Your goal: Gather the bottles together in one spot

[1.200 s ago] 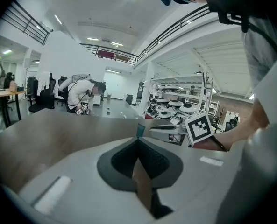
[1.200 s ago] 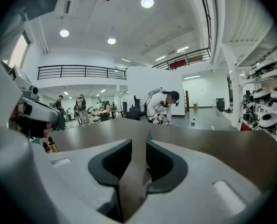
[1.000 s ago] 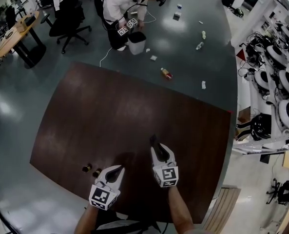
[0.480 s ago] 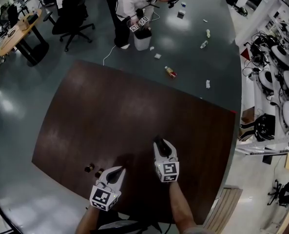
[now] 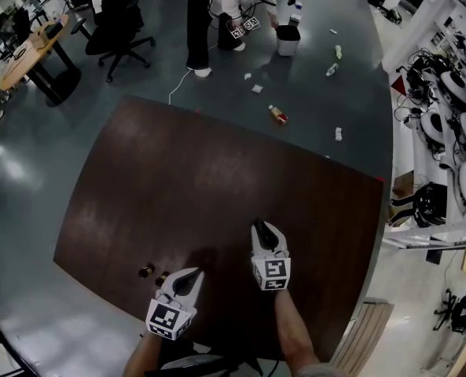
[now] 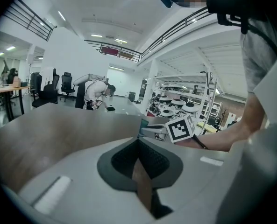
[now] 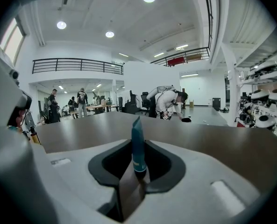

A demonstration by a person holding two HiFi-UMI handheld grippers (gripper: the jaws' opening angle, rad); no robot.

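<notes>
Over the table (image 5: 217, 171), I am closing the right gripper (image 5: 258, 228) on a teal bottle (image 7: 138, 148), left gripper (image 5: 192, 273) pinched empty; next it should need carrying beside the two small bottles (image 5: 144, 271).

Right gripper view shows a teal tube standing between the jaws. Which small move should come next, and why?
Probably lift the teal tube off the table: the right gripper has just been closing its jaws and seems to clamp it, and two small bottles wait to its left.

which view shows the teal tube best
The right gripper view: the tube stands upright, centred, between jaws that have just been closing. The head view shows a dark sliver; the left gripper view only its tip.
</notes>
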